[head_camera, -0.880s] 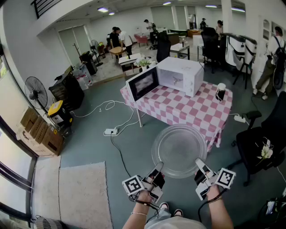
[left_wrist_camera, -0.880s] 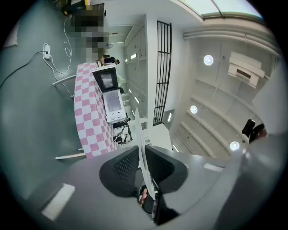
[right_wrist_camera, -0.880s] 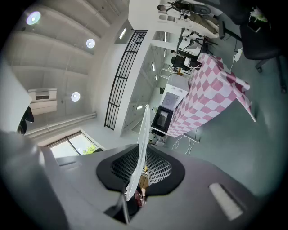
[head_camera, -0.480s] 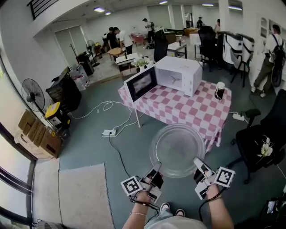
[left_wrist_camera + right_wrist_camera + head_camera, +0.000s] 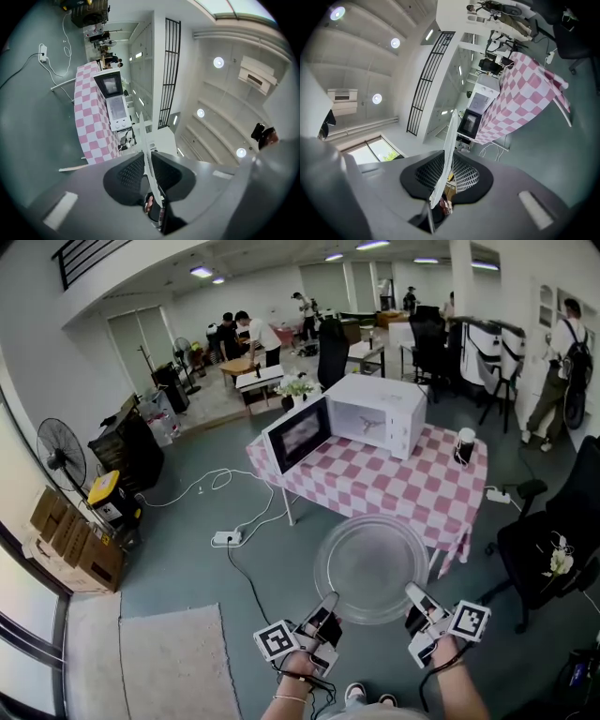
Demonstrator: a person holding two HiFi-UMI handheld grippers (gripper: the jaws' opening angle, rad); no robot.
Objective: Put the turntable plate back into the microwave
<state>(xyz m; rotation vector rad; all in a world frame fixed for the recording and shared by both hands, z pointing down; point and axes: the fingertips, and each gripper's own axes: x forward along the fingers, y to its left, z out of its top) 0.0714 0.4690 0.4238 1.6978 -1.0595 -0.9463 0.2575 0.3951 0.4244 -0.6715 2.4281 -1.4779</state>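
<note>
A clear glass turntable plate (image 5: 375, 563) hangs level in the air in front of me, short of the table. My left gripper (image 5: 328, 603) is shut on its near left rim and my right gripper (image 5: 412, 594) is shut on its near right rim. In the left gripper view the plate's edge (image 5: 146, 154) runs between the two black pads, and in the right gripper view the plate's edge (image 5: 448, 147) does the same. The white microwave (image 5: 370, 413) stands on a pink checked table (image 5: 394, 479) farther ahead, its door (image 5: 296, 435) swung open to the left.
A dark cup (image 5: 462, 446) stands on the table right of the microwave. A black office chair (image 5: 548, 554) is at the right. A power strip (image 5: 225, 538) and cables lie on the floor left of the table. People and desks fill the far room.
The plate and both grippers have stayed in the same grip while the view has shifted a little, the table and microwave now showing slightly lower and nearer.
</note>
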